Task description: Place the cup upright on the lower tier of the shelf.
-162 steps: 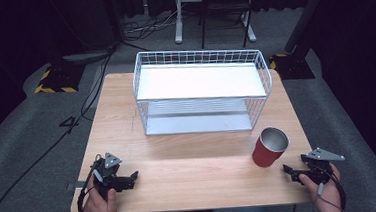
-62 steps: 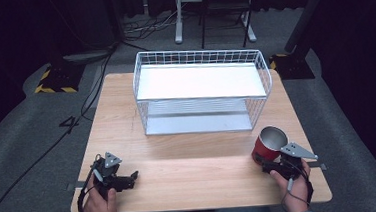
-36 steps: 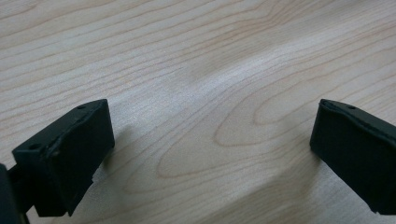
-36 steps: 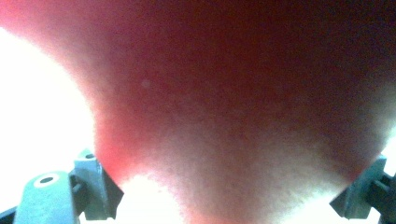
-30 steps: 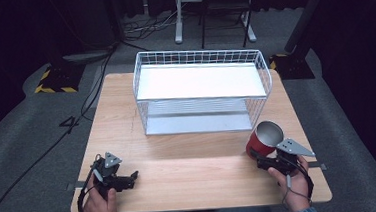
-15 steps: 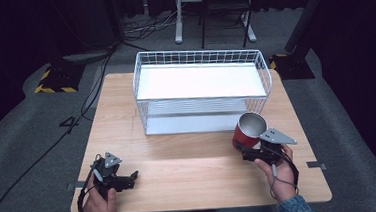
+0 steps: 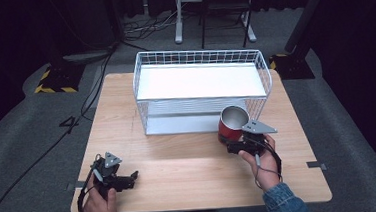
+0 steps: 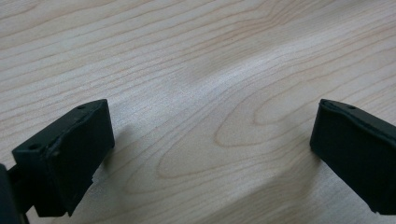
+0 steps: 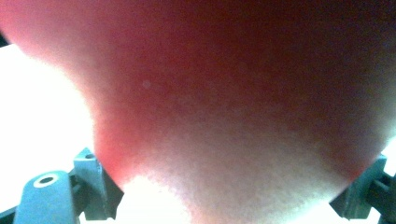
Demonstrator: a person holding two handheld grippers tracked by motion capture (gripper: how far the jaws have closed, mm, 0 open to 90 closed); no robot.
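Carried leftward toward the wire basket, red cup stands upright, mouth up, clamped in right gripper.

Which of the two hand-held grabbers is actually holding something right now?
The right gripper: its jaws are shut on the red cup, in front of the wire basket. The left gripper has its jaws wide open over the bare wooden table.

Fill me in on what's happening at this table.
A person holds a gripper in each hand. The right gripper is shut on a red cup, upright and open end up, in front of the wire basket near its right end. The cup looks lifted off the table, though that is hard to confirm. The left gripper rests low at the table's near left corner, jaws open and holding nothing.
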